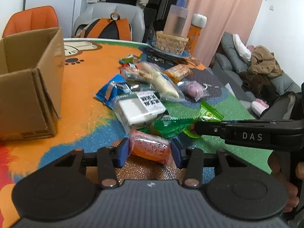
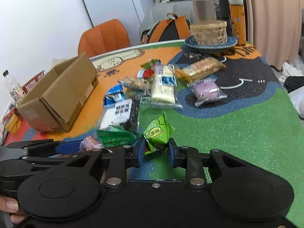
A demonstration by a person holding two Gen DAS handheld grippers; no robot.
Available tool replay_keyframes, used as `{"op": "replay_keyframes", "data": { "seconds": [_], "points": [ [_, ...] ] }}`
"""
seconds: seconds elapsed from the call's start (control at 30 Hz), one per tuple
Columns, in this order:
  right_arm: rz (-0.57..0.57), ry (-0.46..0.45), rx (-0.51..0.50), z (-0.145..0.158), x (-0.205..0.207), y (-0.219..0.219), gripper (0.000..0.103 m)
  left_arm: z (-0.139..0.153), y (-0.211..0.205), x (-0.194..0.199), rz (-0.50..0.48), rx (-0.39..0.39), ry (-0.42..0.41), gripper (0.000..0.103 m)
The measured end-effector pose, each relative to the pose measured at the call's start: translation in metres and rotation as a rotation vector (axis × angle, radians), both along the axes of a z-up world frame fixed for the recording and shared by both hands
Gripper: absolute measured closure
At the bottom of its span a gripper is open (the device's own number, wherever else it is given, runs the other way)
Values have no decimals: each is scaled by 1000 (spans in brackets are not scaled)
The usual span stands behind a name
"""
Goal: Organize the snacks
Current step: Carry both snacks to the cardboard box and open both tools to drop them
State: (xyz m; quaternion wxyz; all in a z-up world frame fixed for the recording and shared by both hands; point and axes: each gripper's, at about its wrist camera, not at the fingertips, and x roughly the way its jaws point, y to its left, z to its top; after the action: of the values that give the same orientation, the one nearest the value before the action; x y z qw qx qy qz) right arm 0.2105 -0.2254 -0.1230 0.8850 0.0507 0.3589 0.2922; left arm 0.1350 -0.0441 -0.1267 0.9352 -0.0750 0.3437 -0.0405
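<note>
A pile of wrapped snacks [image 1: 144, 95] lies mid-table on the colourful mat. My left gripper [image 1: 150, 153] is at the pile's near edge, its blue pads pressed on both sides of an orange-red snack packet [image 1: 150, 146]. From the right wrist view, the left gripper [image 2: 76, 146] reaches in from the left with that packet [image 2: 91, 143]. My right gripper [image 2: 156, 152] is shut on a small green snack packet [image 2: 156, 134]. In the left wrist view the right gripper [image 1: 193, 128] pinches the green packet [image 1: 208, 114] from the right. An open cardboard box [image 1: 28, 87] stands to the left.
A woven basket [image 1: 172, 41] holding a bottle sits on a blue plate [image 1: 152, 46] at the table's far side, beside an orange can [image 1: 195, 32]. Behind the table are an orange chair [image 1: 30, 20] and a backpack [image 1: 106, 28]. A sofa [image 1: 247, 72] lies to the right.
</note>
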Motion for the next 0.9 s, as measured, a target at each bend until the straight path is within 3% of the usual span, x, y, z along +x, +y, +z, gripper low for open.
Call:
{"op": "replay_keyframes", "data": {
  "seconds": [0.9],
  "points": [
    [102, -164, 49, 62, -14, 68, 77, 80, 66, -39, 170, -31, -216, 57]
  ]
}}
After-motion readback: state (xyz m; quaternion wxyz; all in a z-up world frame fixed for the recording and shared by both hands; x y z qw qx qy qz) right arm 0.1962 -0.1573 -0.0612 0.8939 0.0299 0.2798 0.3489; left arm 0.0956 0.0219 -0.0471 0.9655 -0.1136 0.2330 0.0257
